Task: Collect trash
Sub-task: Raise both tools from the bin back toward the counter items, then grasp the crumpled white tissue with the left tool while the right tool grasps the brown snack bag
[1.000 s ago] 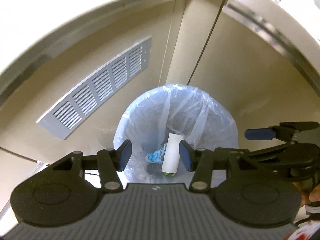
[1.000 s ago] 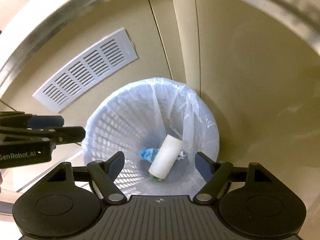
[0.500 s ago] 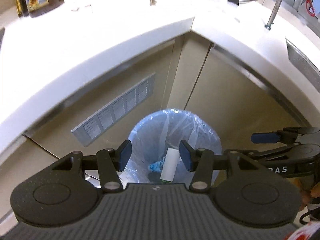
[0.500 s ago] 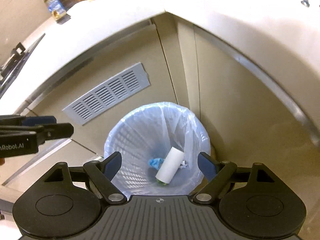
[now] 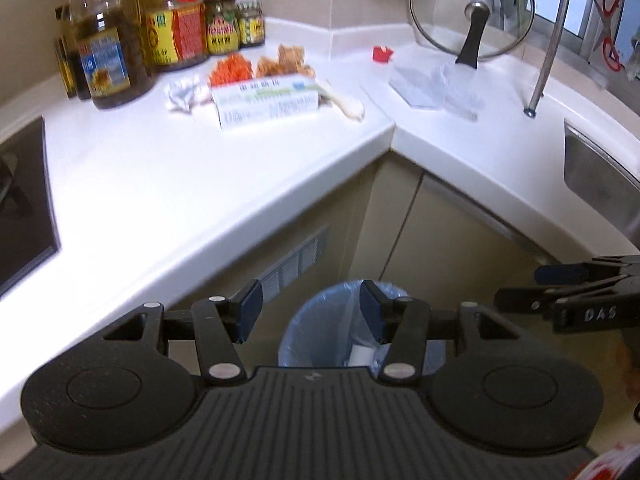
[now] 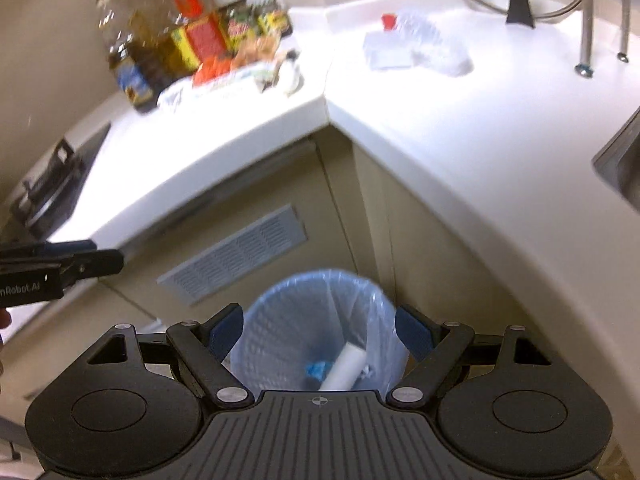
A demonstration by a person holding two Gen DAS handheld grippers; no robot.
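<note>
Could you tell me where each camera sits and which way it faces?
Left wrist: mounted on the left gripper, above the bin, looking down and forward at the corner counter; its open fingers show, the right gripper at the right edge.
Right wrist: mounted on the right gripper, facing the same way from further right; its open fingers show, the left gripper at left.
Shared: bin, white roll, vent, counter.

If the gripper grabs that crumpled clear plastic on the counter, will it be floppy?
Probably yes. The crumpled clear plastic looks thin and wrinkled, so it should squash and sag. It likely weighs little. Lying flat on the white counter, it shouldn't roll.
</note>
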